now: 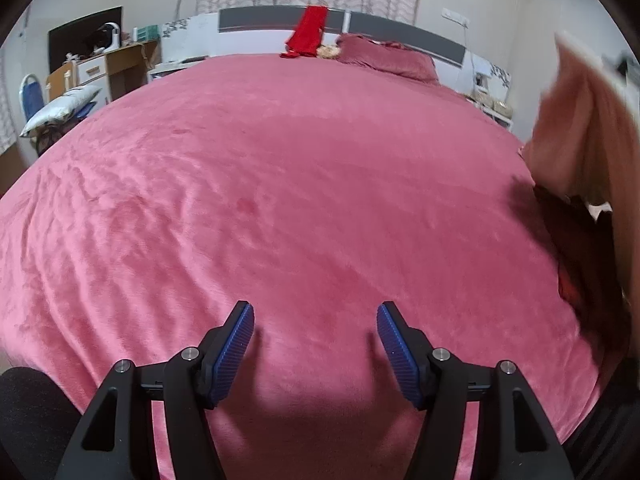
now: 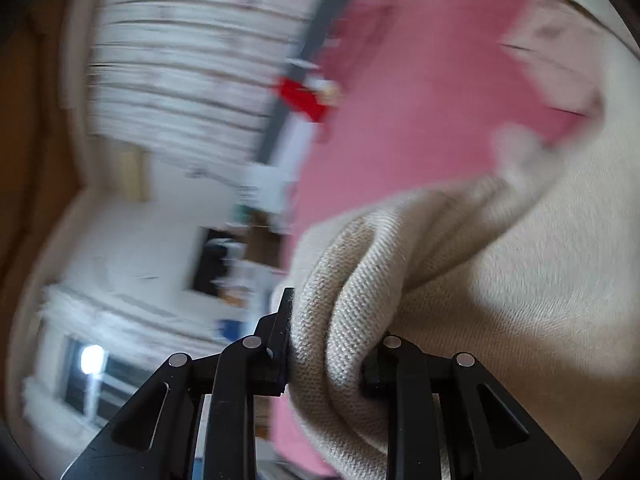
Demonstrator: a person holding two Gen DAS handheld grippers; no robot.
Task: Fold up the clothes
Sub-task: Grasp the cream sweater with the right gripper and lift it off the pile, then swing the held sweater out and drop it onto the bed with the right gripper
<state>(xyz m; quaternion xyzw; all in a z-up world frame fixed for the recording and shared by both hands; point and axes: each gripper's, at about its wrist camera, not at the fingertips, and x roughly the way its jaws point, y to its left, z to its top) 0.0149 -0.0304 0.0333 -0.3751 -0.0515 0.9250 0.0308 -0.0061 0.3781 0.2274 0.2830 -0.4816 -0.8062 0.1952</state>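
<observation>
A: Bed (image 1: 280, 184), pink plush cover. Beige garment (image 2: 500, 280) hangs in the air at its right side, a thick bunch clamped in the right gripper (image 2: 326, 344).

B: Soft, heavyish twill; likely sags. Better taken by hem or corners. Left gripper (image 1: 316, 340) spread, holding nothing.

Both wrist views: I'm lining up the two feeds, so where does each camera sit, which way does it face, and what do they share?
Left wrist: sits behind the open left tongs, low over the pink bedspread, facing the headboard; black-clothed parts of the person show at the lower corners.
Right wrist: sits behind the right tongs, shut on a beige garment, rolled sideways and motion-blurred; no body visible.
Shared: the bedspread, the red cloth by the headboard, and the garment, at the left view's right edge.
</observation>
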